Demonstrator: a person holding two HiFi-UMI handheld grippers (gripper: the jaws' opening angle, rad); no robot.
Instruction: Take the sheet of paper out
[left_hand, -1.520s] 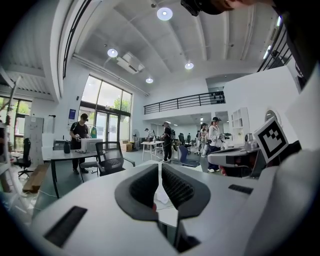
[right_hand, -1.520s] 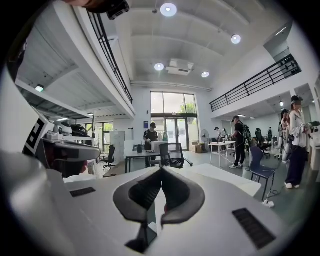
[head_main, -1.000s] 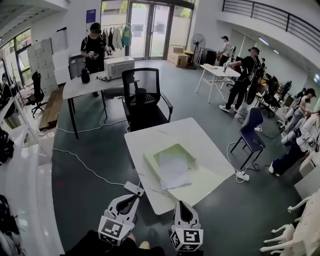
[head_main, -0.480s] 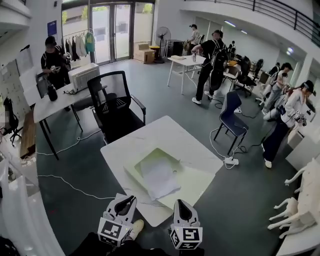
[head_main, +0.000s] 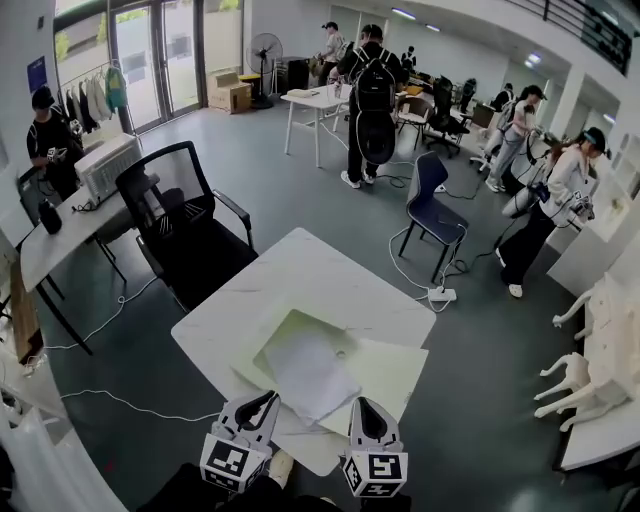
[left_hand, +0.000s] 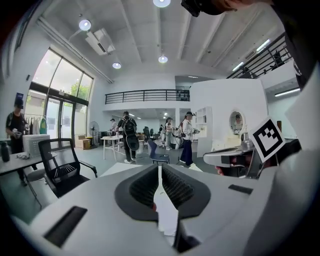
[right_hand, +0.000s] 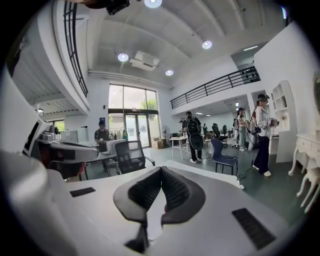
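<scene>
Head view has the left gripper and the right gripper low at the near edge. Both have their jaws pressed together on nothing, and each gripper view bears that out. Compared with a second ago, the white tabletop sits closer and more squarely ahead of them. I'd say the approach is nearly done and the reach can start; the jaws will have to open first. On the tabletop lies one open pale-green folder. One sheet of paper rests askew across its inside, near the jaws but untouched. That makes two grippers, one folder and one sheet that I can see. Beyond stand one black office chair and one blue chair.
</scene>
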